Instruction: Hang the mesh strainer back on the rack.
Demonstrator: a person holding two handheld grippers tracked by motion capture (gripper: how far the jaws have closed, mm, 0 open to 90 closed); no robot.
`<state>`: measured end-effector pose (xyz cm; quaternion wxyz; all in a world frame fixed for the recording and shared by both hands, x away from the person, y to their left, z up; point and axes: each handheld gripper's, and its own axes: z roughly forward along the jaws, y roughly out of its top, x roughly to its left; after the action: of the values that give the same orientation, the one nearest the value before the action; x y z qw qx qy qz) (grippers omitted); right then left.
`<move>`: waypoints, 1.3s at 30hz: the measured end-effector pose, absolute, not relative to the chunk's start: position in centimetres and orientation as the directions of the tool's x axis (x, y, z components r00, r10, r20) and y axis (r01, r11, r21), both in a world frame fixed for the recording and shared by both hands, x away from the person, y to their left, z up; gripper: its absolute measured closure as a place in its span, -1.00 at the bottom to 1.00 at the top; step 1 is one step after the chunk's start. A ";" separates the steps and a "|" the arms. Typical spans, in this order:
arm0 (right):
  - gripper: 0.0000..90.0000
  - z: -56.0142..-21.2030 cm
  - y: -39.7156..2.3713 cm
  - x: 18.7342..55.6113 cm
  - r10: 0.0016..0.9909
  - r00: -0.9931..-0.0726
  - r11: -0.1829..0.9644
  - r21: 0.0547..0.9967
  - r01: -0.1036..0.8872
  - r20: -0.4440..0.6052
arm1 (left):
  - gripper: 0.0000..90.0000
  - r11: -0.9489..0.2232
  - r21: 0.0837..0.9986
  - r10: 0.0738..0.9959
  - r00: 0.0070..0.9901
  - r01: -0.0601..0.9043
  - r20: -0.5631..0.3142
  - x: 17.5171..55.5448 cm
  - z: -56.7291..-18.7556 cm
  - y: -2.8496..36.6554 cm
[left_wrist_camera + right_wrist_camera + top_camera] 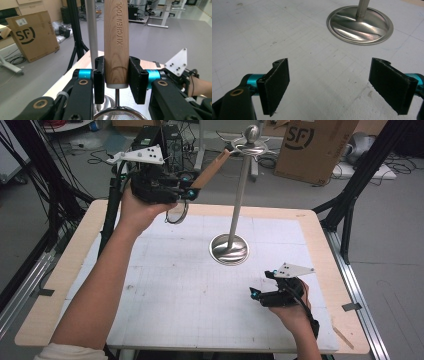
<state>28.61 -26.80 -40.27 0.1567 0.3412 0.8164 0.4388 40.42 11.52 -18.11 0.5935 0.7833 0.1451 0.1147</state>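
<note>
Up near the top of the tall metal stand [239,195], we are holding a little strainer [176,213] by its wooden handle [116,42]. The left gripper [116,80] is pinching the handle tight between its two black jaws, so the strainer is not slipping. The round mesh bowl is hanging down under the hand, and the far end of the handle is pointing up at the hooks on top of the stand. We think we are trying to hang the strainer there. The right gripper [329,85] is resting low over the table [175,290], near the stand's shiny round foot [360,25], with its jaws spread wide and nothing between them. The table is wearing a white sheet with thin lines and a pale wood edge. Behind it we are seeing a grey floor, black cables and a brown box [312,145].
</note>
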 end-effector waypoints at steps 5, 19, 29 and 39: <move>-0.65 -40.2 -26.9 28.6 0.696 -0.717 0.381 0.824 0.420 0.044 | 0.53 -0.263 0.960 0.377 0.926 0.093 0.014 40.9 -18.0 11.2; -0.65 -40.2 -26.9 28.6 0.695 -0.718 0.380 0.827 0.416 0.042 | 0.53 -0.275 0.956 0.417 0.909 0.102 0.023 41.9 -18.4 10.4; -0.65 -40.2 -26.9 28.6 0.693 -0.719 0.379 0.826 0.417 0.045 | 0.53 -0.288 0.952 0.428 0.903 0.103 0.032 42.5 -19.1 9.0; -0.64 -40.2 -26.8 28.5 0.693 -0.720 0.379 0.826 0.418 0.047 | 0.54 -0.287 0.949 0.441 0.898 0.131 0.009 43.1 -20.2 7.1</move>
<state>28.55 -26.83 -40.21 0.1555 0.3405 0.8156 0.4411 43.08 7.07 -20.18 0.5690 0.7905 0.1808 0.1362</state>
